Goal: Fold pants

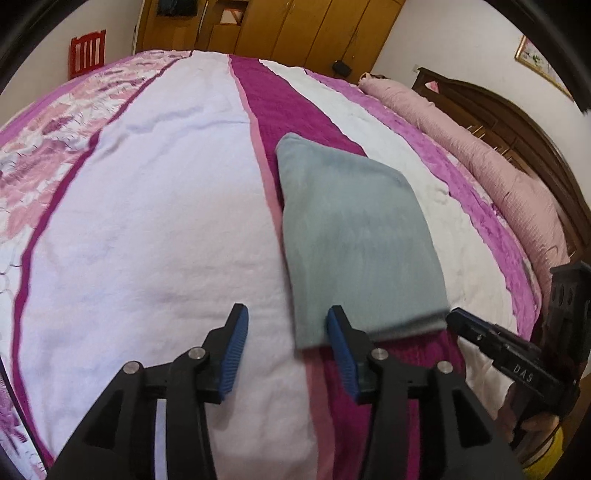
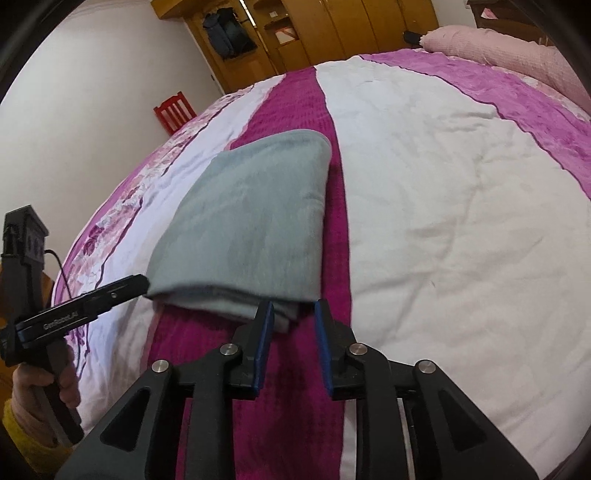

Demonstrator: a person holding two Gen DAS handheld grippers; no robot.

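Observation:
The grey-green pants lie folded into a flat, thick rectangle on the bed's magenta stripe; they also show in the right wrist view. My left gripper is open and empty, just short of the fold's near left corner. My right gripper is open and empty, its jaws at the fold's near right corner without holding it. The right gripper also shows from the side in the left wrist view, and the left gripper in the right wrist view, both beside the near edge.
The bed cover is white with magenta and floral stripes. A rolled pink quilt lies along the dark wooden headboard. A red chair and yellow wooden wardrobe stand beyond the bed.

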